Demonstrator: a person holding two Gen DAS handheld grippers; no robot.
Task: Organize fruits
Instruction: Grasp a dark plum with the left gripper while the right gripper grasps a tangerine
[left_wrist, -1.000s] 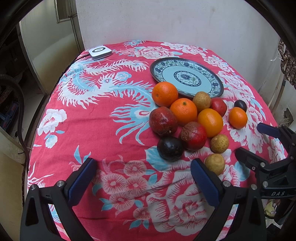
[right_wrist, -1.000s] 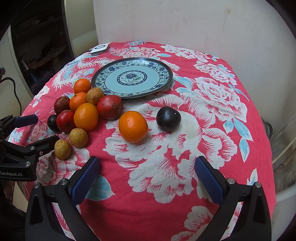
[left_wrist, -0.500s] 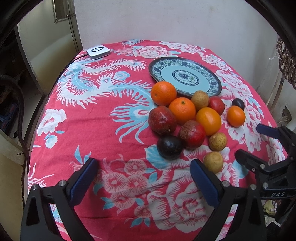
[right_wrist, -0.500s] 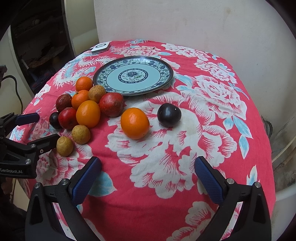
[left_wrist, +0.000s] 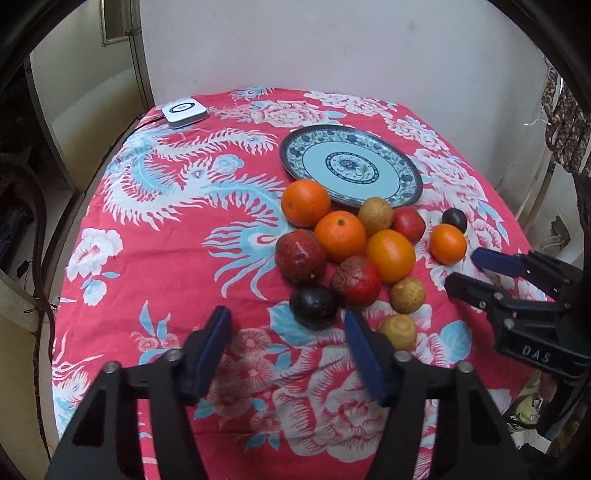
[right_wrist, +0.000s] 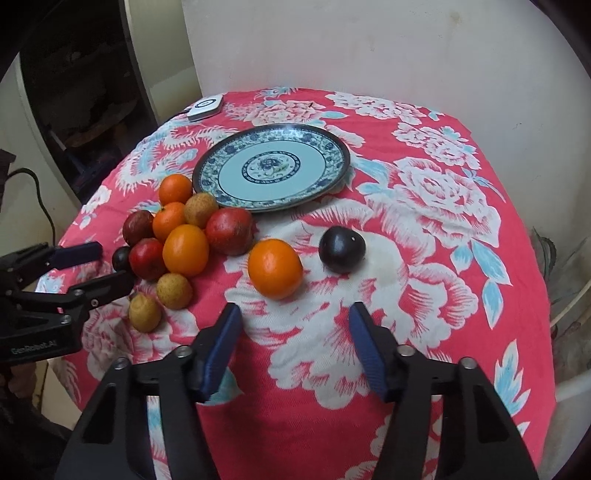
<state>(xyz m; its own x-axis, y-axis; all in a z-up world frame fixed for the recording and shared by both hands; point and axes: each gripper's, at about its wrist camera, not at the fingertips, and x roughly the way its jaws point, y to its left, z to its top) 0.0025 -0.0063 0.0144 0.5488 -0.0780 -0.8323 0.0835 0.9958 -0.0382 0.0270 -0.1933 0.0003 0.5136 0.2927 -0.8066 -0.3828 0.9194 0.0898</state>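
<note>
A blue-patterned plate (left_wrist: 399, 192) (right_wrist: 332, 173) lies empty on the red floral tablecloth. Below it sits a cluster of oranges, red fruits, yellow-brown fruits and a dark fruit (left_wrist: 313, 308). A lone orange (right_wrist: 275, 268) (left_wrist: 447, 243) and a dark plum (right_wrist: 342, 249) (left_wrist: 454, 219) lie apart on the right. My left gripper (left_wrist: 288, 332) is open and empty, just short of the dark fruit. My right gripper (right_wrist: 293, 328) is open and empty, just short of the lone orange.
A small white device (left_wrist: 184, 110) (right_wrist: 205, 107) sits at the table's far left corner. A white wall stands behind the table. The round table's edges fall away left and right. Each gripper shows in the other's view, my right gripper (left_wrist: 476, 271) and my left gripper (right_wrist: 92, 266).
Both grippers' jaws have narrowed from wide open to partly open. Both views have pulled slightly closer to the fruit. No fruit has moved.
</note>
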